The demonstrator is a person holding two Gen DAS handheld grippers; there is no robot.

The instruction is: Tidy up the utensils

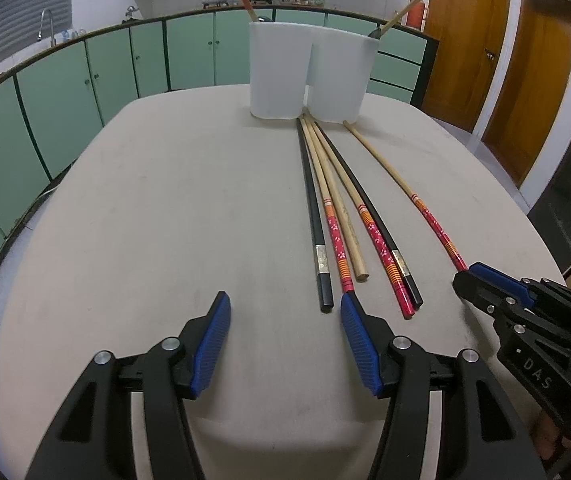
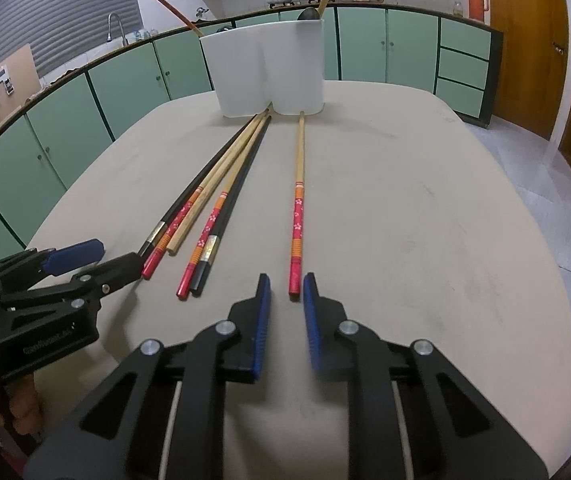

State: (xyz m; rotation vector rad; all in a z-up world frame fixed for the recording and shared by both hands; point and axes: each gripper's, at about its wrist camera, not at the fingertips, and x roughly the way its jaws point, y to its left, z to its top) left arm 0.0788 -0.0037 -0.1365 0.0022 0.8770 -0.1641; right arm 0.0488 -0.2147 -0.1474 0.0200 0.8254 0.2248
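Your right hand-held gripper [image 2: 286, 286]: jaws narrow, straddling red end of lone chopstick [image 2: 298, 200], pads not visibly pressing it yet. Your left hand-held gripper [image 1: 285, 308]: half open, empty, tip just beside bundle of five chopsticks [image 1: 337, 208]. All six lie on desk [image 1: 165, 200]. White holder [image 1: 309, 72] beyond already carries two utensils; most sorting left.

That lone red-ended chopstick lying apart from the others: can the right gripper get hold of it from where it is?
Probably yes. The lone chopstick ends just ahead of the right gripper, lined up with its narrow jaws, and nothing lies between them.
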